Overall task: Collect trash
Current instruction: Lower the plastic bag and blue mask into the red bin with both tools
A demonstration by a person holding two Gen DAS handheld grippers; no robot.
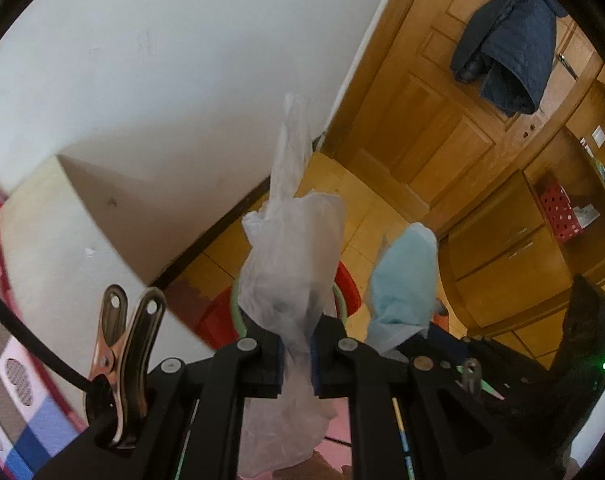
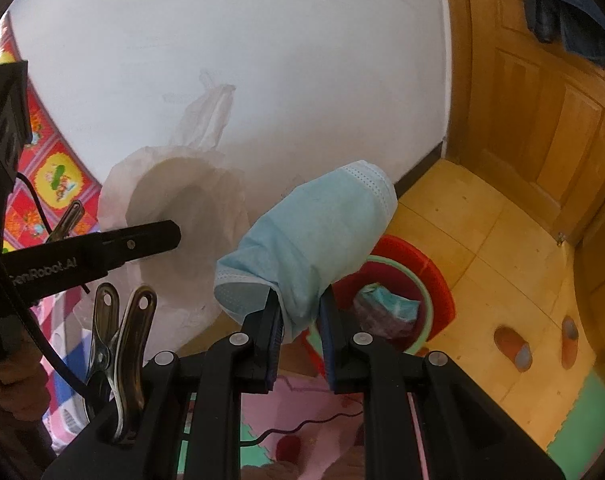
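Observation:
My left gripper (image 1: 296, 354) is shut on a crumpled clear plastic bag (image 1: 292, 256), which stands up above the jaws and hangs below them. My right gripper (image 2: 300, 322) is shut on a light blue face mask (image 2: 314, 236); in the left wrist view the face mask (image 1: 404, 284) shows to the right of the bag. In the right wrist view the left gripper's finger (image 2: 142, 242) and the plastic bag (image 2: 182, 208) are at the left. Below and ahead on the floor stands a red bin (image 2: 438, 280) with a green rim, holding several pieces of trash (image 2: 386, 310). The red bin (image 1: 348, 286) is partly hidden behind the bag.
A white wall (image 2: 262, 60) fills the far side, with a wooden door (image 1: 442, 128) at the right and a dark jacket (image 1: 506, 52) hanging on it. Wooden cabinets (image 1: 514, 256) hold a red basket (image 1: 558, 212). Slippers (image 2: 512, 344) lie on the yellow floor. A patterned bedspread (image 1: 6, 380) is at the left.

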